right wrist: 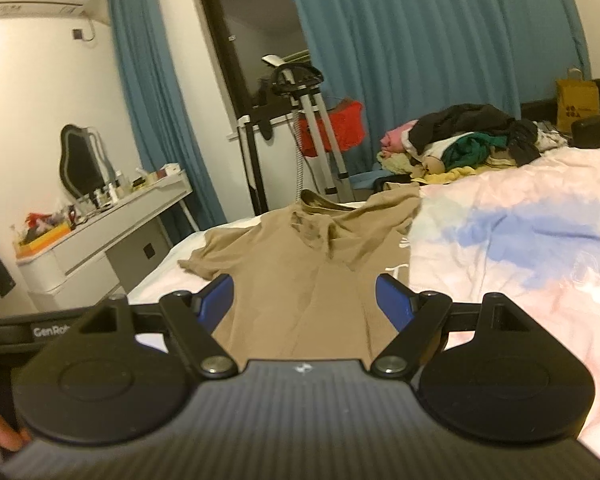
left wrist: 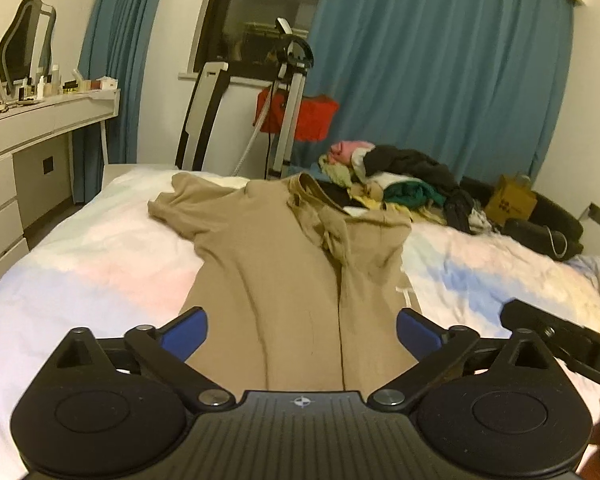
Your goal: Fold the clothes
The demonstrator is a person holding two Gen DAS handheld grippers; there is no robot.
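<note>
Covering most of the room, the bed (left wrist: 100,248) carries a tan shirt (left wrist: 284,264) spread lengthwise down its middle, sleeves still out, with an unsorted clothes pile (left wrist: 396,176) beyond its collar. Nothing looks folded yet. Nearest the shirt's hem, the left gripper (left wrist: 302,330) and right gripper (right wrist: 304,294) hover, fingers spread and empty.

My right gripper (right wrist: 304,300) hangs wide open over the tan shirt (right wrist: 300,264) spread on the bed (right wrist: 520,264).
</note>
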